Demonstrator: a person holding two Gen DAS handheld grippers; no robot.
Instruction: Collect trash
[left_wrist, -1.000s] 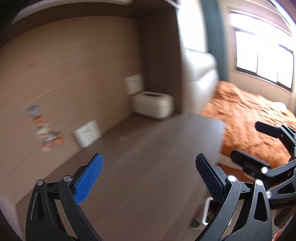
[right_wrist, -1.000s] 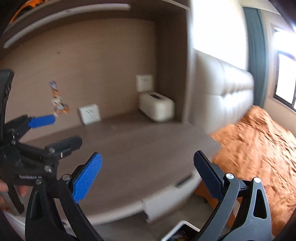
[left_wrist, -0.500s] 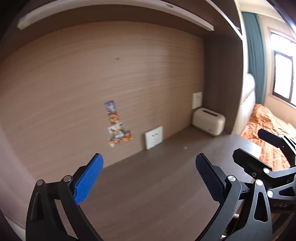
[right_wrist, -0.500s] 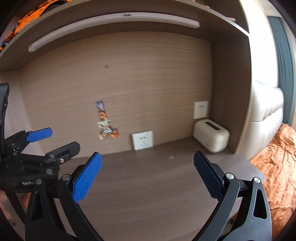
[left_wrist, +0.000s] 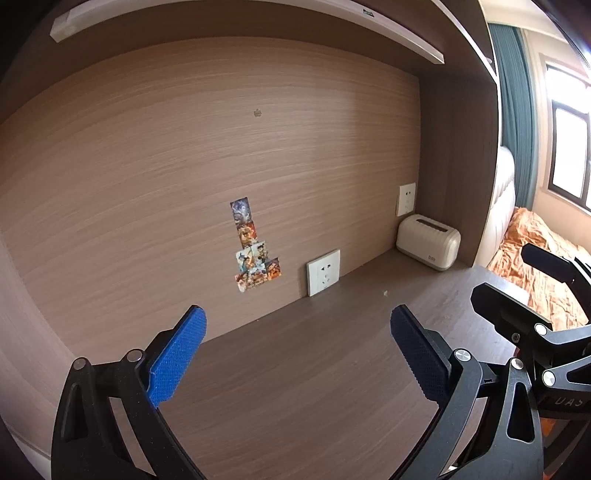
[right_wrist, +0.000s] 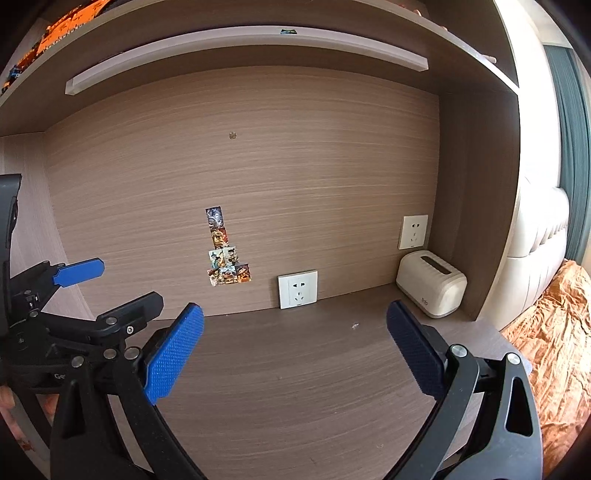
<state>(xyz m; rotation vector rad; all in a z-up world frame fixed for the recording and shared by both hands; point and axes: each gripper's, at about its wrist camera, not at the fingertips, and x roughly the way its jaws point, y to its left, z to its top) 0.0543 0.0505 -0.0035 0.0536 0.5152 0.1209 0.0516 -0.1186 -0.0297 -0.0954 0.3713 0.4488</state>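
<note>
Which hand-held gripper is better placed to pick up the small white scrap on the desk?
Probably the right hand-held gripper: the scrap lies between its open fingers, whereas it sits to the right of the left hand-held gripper.

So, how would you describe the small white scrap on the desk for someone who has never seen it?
Find the brown wooden desk under the shelf. At its back right corner stands a cream box; the scrap lies just to the front-left of it. It is the only loose speck on the desktop, tiny and whitish.

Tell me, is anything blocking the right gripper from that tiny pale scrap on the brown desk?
Nothing visible does. The tiny pale scrap lies on bare brown wooden desk ahead of the open right gripper; the cream box sits off to the side.
</note>
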